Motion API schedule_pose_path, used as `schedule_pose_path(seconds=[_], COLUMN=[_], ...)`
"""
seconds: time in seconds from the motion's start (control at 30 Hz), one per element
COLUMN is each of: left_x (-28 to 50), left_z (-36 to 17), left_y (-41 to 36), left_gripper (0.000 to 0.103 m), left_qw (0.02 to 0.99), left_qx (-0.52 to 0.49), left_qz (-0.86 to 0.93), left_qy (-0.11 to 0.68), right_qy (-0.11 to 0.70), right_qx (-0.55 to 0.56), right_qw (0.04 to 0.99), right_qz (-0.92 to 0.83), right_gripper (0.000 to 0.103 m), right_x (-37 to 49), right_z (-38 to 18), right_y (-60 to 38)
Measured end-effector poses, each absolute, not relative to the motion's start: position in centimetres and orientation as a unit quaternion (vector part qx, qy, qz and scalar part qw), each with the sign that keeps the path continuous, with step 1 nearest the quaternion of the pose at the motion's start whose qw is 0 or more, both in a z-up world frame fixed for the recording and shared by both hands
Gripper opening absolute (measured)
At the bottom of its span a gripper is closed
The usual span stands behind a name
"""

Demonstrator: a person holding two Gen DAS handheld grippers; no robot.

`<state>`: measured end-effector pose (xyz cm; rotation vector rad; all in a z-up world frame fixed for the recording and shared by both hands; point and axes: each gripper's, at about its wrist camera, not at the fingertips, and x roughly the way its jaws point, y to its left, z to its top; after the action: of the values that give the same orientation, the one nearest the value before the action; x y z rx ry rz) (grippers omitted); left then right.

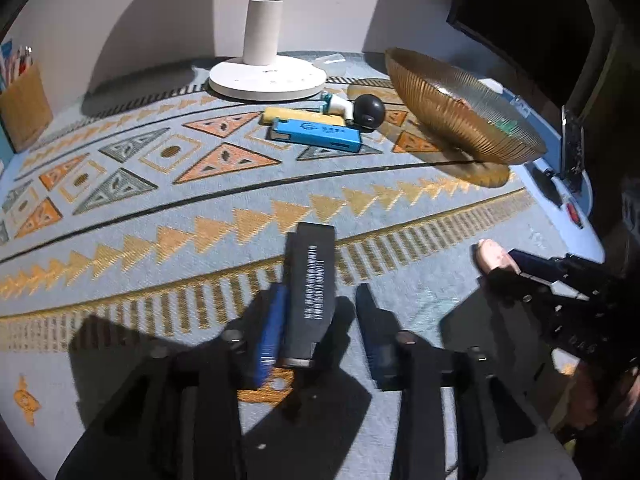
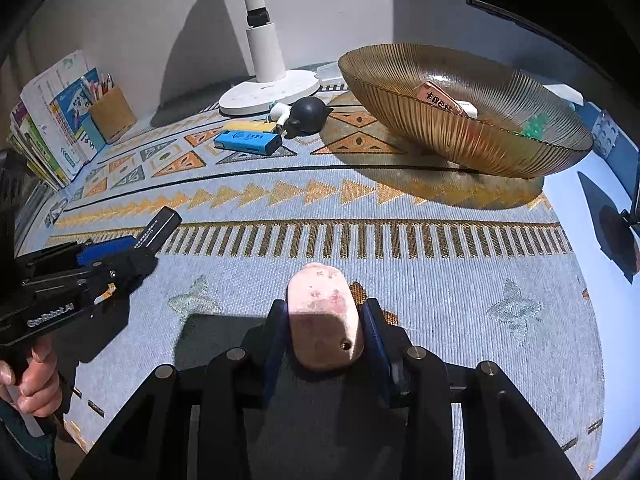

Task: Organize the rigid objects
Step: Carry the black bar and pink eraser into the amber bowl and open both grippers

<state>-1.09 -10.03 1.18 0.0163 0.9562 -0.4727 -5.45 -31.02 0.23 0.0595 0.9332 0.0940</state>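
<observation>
Lower centre, the left gripper (image 1: 320,320) has its fingers spread, a black bar (image 1: 311,292) leaning on one; the right gripper (image 2: 326,332) fingers clamp a pink stone (image 2: 324,316), amber bowl (image 2: 480,148) upper right

Patterned cloth (image 2: 400,216) w/ bowl (image 2: 500,152), lamp (image 2: 268,92)

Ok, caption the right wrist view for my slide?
Right gripper holding a pink stone above the patterned mat, amber bowl beyond.
</observation>
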Motion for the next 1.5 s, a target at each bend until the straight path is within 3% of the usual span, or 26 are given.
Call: schedule_pose_path(seconds=[0.13,0.23,0.47,0.63,0.83,1.0,1.27,1.5], left_x=[-1.4,-1.7,-2.4,-2.2,-0.4,3.6,12.4,14.9], left_z=[1.1,1.1,3.2,8.1,15.2,18.1,14.8,9.1], left_y=[-10.8,-11.3,-12.6,-13.7,-16.2,-19.8,-25.6,-29.0], left_gripper=[0.036,0.021,0.021,0.021,0.021,0.021,0.021,0.021], left_qw=[0.867,0.873,0.881,0.897,0.915,0.915,0.897,0.882], left_qx=[0.033,0.050,0.052,0.045,0.025,0.021,-0.001,0.024], left_qz=[-0.218,-0.204,-0.222,-0.243,-0.282,-0.312,-0.323,-0.317], left_qy=[0.446,0.439,0.415,0.366,0.288,0.256,0.300,0.349], right_qy=[0.446,0.437,0.421,0.354,0.252,0.230,0.314,0.386], right_qx=[0.000,-0.047,0.008,0.014,-0.009,0.023,0.035,0.024], right_qw=[0.894,0.898,0.901,0.930,0.967,0.965,0.928,0.898], right_qz=[0.028,0.008,0.099,0.096,-0.029,-0.126,-0.197,-0.211], right_gripper=[0.038,0.037,0.036,0.036,0.036,0.036,0.036,0.036], right_x=[-5.6,-5.9,-6.8,-7.6,-7.4,-4.3,4.8,8.5], right_z=[0.1,0.1,1.6,7.5,16.0,19.2,15.7,9.9], right_y=[-30.3,-28.7,-27.3,-28.9,-35.3,-41.5,-47.9,-50.3])
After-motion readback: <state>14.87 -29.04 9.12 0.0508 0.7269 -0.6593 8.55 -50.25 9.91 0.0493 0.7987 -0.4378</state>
